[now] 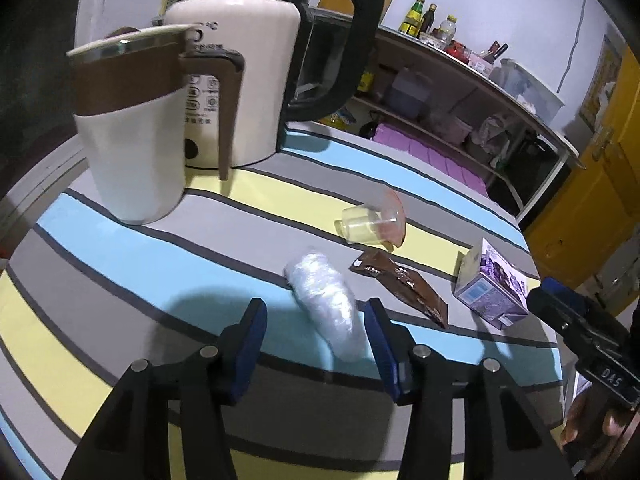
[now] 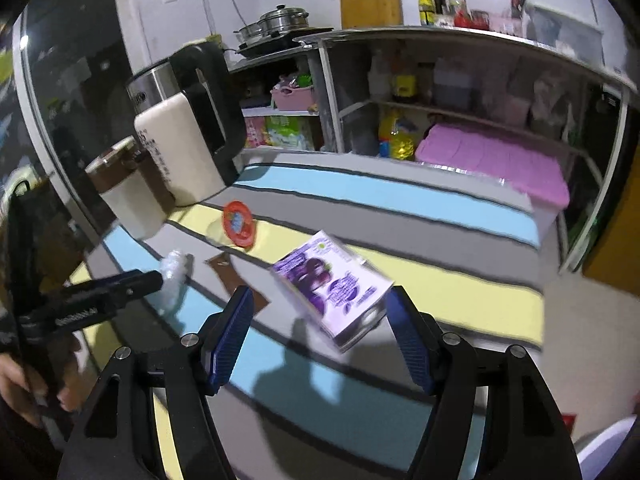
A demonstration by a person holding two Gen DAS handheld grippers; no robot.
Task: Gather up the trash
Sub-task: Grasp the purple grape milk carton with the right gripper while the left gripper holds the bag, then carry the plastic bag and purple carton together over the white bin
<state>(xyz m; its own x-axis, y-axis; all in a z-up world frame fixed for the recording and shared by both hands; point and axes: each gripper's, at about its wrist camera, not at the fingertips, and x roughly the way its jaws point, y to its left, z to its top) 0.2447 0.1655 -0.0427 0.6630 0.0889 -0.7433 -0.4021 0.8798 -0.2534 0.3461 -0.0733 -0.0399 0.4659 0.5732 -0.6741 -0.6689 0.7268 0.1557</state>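
Note:
On the striped tablecloth (image 1: 160,260) lies a crumpled wad of clear plastic wrap (image 1: 324,304). My left gripper (image 1: 315,304) is open around it, and the blue pads do not press on it. Further right lie a brown wrapper (image 1: 400,284), a tipped clear cup with a red lid (image 1: 372,224) and a purple carton (image 1: 492,284). In the right wrist view my right gripper (image 2: 319,293) stands open over the purple carton (image 2: 332,292), whose corner is close to the right finger. The left gripper's finger (image 2: 120,284) shows at the left, by the plastic wrap (image 2: 174,276).
A white and brown mug (image 1: 128,128) and a cream kettle (image 1: 240,80) stand at the table's far left. Beyond the far edge are metal shelves (image 1: 460,112) with bottles and a pink box (image 2: 492,164). A hand (image 2: 16,384) holds the left gripper.

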